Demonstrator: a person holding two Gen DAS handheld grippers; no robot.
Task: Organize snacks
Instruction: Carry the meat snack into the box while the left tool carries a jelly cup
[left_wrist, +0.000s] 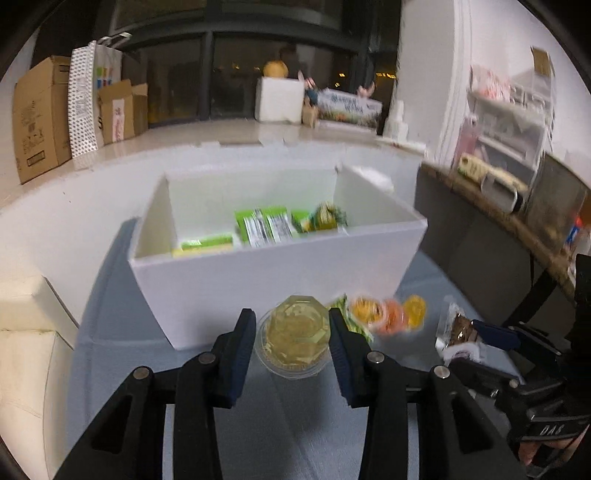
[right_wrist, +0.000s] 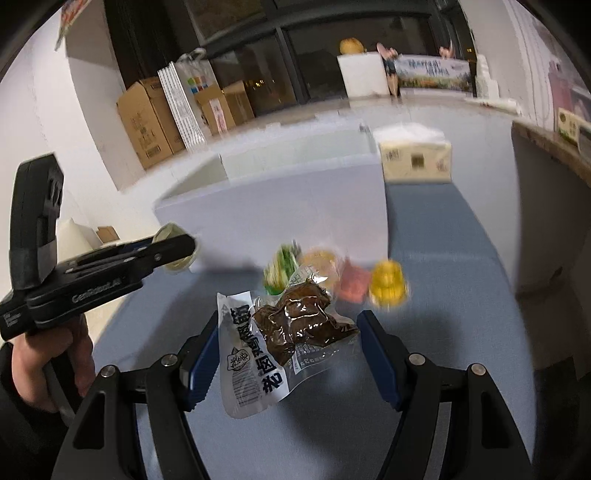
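Note:
My left gripper (left_wrist: 292, 334) is shut on a pale yellow jelly cup (left_wrist: 293, 332), lifted just in front of the white foam box (left_wrist: 258, 288). The right wrist view shows that same gripper (right_wrist: 181, 249) from the side, with the cup (right_wrist: 171, 236) in it. My right gripper (right_wrist: 291, 350) is shut on a clear packet of brown snack (right_wrist: 295, 325), held above the blue table (right_wrist: 443, 240). Green snack packets (left_wrist: 260, 225) lie inside the box. Loose snacks lie before the box: a green packet (right_wrist: 280, 266), orange and pink jelly cups (right_wrist: 351, 284) and a yellow jelly cup (right_wrist: 388, 282).
A tissue box (right_wrist: 417, 158) stands right of the foam box (right_wrist: 277, 210). A dark desk (left_wrist: 480, 240) with clutter borders the table on the right. Cardboard boxes (left_wrist: 37, 118) line the floor at the back left. Pale cushions (left_wrist: 22, 332) lie left of the table.

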